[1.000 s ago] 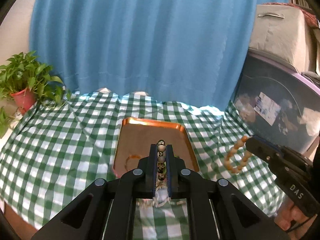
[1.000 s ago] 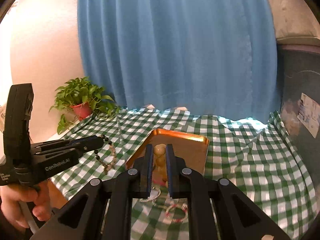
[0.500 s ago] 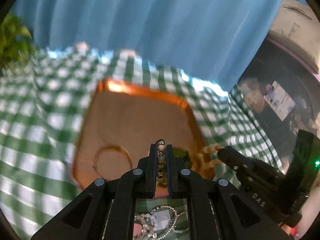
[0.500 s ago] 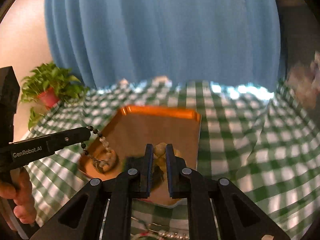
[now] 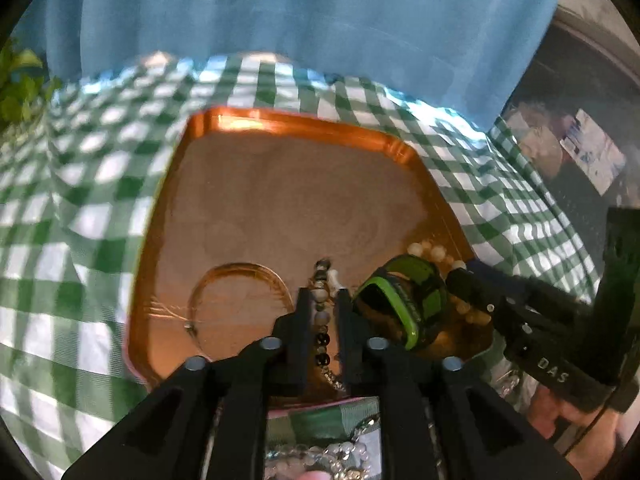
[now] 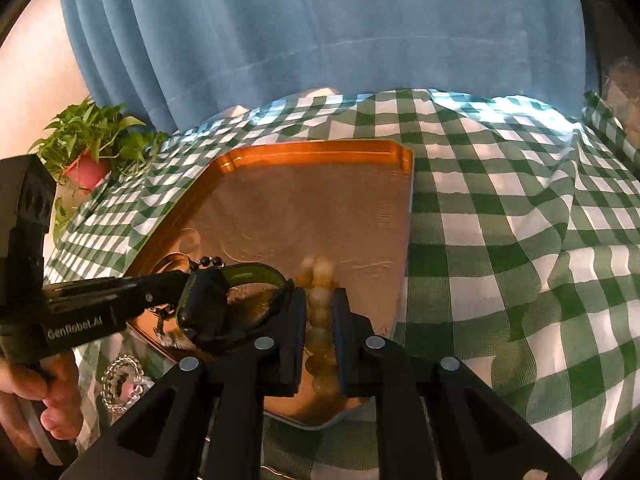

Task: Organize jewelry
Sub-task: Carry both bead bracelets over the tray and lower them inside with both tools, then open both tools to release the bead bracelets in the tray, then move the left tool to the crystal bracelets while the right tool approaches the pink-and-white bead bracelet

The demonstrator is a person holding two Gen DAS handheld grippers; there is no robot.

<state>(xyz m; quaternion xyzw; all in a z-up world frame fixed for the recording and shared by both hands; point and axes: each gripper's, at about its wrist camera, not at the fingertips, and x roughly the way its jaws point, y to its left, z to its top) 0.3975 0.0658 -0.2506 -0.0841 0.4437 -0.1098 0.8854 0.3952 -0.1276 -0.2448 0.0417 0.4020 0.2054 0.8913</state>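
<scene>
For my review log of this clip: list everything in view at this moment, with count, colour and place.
tray: one, copper, on the cloth
checked cloth: one, green and white, over the table
mixed bead strand: one, black and pale, between the left tongs over the tray
cream bead bracelet: one, between the right tongs over the tray
green band: one, green and black, in the tray
thin bangle: one, copper, in the tray
clear bead bracelet: one, on the cloth
curtain: blue, behind
potted plant: one, red pot, left
left tongs: black, opening
right tongs: black, opening
</scene>
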